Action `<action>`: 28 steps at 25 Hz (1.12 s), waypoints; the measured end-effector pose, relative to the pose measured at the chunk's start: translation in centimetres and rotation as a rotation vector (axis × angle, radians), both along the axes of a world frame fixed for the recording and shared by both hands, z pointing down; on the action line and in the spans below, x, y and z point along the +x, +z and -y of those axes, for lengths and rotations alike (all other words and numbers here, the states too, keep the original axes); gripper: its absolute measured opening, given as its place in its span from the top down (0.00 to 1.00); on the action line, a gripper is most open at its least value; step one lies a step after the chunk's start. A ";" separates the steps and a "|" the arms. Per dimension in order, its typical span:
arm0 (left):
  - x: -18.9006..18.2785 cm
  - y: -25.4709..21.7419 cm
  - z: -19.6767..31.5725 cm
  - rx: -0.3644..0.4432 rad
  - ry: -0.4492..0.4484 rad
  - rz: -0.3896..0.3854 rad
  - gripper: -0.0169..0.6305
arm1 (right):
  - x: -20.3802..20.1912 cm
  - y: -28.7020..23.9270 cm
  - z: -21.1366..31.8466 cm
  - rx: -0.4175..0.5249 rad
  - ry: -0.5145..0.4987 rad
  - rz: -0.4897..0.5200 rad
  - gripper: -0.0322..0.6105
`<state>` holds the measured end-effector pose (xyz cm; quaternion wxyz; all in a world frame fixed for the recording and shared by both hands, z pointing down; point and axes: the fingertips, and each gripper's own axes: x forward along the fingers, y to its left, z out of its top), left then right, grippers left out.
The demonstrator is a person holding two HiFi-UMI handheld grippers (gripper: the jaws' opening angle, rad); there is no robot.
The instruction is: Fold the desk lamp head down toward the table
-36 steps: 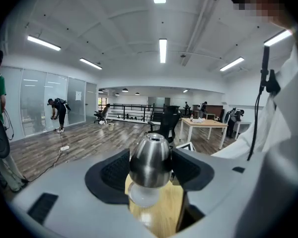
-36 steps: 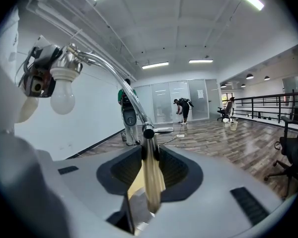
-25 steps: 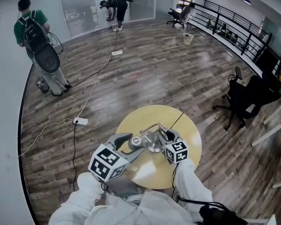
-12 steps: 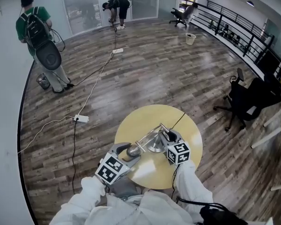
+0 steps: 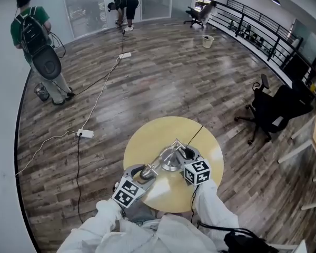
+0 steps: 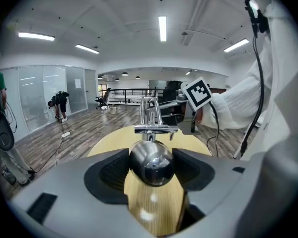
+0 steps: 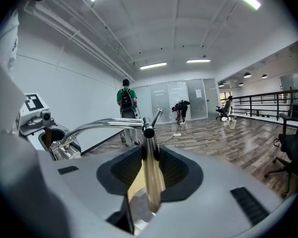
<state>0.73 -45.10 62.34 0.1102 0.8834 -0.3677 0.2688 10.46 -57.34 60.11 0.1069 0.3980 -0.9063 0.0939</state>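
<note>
Lamp head (image 6: 150,162): a chrome dome, low over the near-left part of the round table (image 5: 147,133), set squarely between the left gripper's jaws.
Left gripper (image 5: 143,173): jaws spread wide, both dark pads against the dome's sides, so it grips the lamp head; it points down toward the tabletop.
Lamp arm (image 5: 163,154): a chrome bar running from the head, far and right, to the top of the post; in the right gripper view it curves off to the left.
Upright post (image 7: 150,175): a thin chrome rod standing between the right gripper's jaws.
Right gripper (image 5: 186,153): jaws drawn narrow, clamped on the post, at the right of the lamp.
Lamp base (image 5: 171,164): a round chrome foot near the table's middle, just left of the right gripper.
Cord (image 5: 198,133): black, leading from the lamp to the table's far edge.
</note>
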 end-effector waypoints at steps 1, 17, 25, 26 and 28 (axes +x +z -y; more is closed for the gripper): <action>0.1 0.3 0.1 0.000 0.000 -0.005 0.56 | 0.0 0.0 0.0 0.002 0.000 -0.002 0.77; 2.1 6.2 2.8 -0.037 0.002 0.006 0.56 | 0.0 0.0 0.1 -0.009 -0.004 -0.010 0.77; 3.0 7.6 4.3 -0.023 0.018 -0.003 0.56 | 0.0 0.1 0.4 -0.014 -0.006 -0.012 0.77; 3.1 7.8 4.4 -0.026 0.020 -0.002 0.56 | 0.0 0.1 0.4 -0.015 -0.006 -0.012 0.77; 3.3 8.1 4.5 -0.040 0.018 0.004 0.56 | 0.0 0.0 0.4 -0.018 -0.006 -0.011 0.77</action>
